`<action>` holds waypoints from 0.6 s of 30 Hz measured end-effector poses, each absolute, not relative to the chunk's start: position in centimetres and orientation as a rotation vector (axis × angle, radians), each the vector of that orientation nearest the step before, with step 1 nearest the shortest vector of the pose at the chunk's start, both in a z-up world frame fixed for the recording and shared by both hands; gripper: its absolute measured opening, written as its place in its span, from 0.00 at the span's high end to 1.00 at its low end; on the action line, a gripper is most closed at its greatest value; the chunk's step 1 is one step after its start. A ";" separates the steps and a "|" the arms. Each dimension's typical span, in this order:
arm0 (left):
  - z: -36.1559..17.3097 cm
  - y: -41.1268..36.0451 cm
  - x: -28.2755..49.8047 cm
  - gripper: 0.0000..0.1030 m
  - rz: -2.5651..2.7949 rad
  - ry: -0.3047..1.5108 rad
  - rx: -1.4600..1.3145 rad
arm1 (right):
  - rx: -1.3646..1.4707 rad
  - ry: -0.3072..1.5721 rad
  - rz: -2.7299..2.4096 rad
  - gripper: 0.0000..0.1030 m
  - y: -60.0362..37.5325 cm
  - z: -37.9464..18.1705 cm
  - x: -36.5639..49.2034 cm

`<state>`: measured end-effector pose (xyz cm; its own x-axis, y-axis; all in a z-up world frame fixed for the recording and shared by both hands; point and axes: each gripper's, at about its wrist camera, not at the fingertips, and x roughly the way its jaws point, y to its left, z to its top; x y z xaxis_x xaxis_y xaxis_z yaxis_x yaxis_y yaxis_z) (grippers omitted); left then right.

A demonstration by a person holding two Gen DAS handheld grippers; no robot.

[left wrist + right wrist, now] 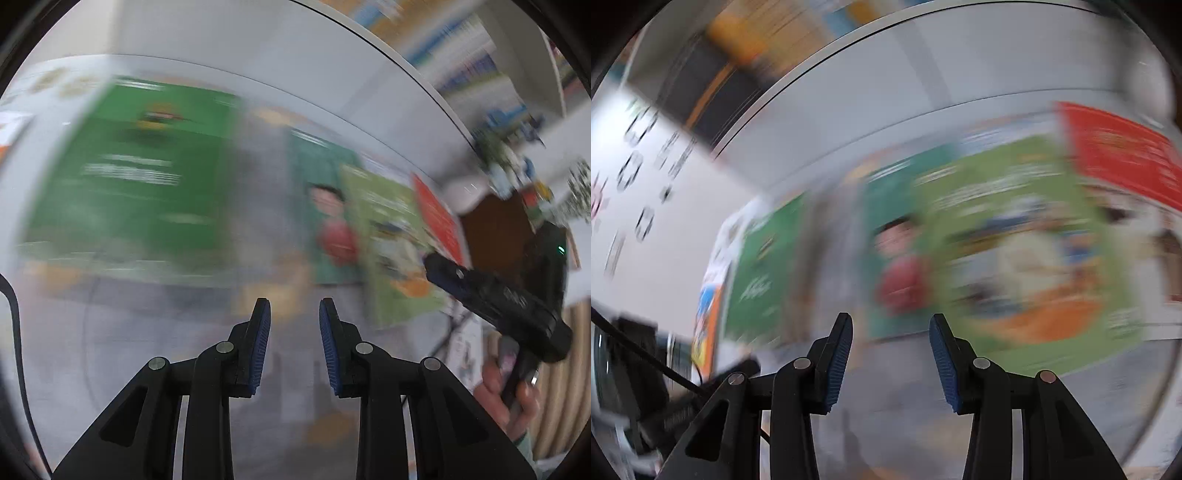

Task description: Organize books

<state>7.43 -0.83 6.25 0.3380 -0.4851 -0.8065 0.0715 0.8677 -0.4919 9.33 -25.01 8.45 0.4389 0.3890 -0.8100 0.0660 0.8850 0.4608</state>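
While both pictures are smeared by motion, the left gripper [294,317] and right gripper [891,332] each show a narrow gap with nothing between the pads. Beyond them the books [1015,251] lie spread on the grey table [155,350], whose near surface is bare.

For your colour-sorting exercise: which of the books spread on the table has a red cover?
The red book, at the right end of the row beside the light green book. The others are dark green or teal.
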 end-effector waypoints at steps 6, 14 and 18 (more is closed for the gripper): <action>2.0 -9.1 10.7 0.76 -0.372 1.275 -0.487 | 0.511 1.095 0.001 0.59 -36.3 6.6 10.3; 0.4 -12.3 9.7 0.71 -0.321 1.297 -0.592 | 0.341 1.181 0.130 0.59 -35.1 4.1 11.4; 2.2 -11.4 6.9 0.71 -0.353 1.290 -0.631 | 0.307 1.219 0.219 0.58 -35.3 4.5 11.0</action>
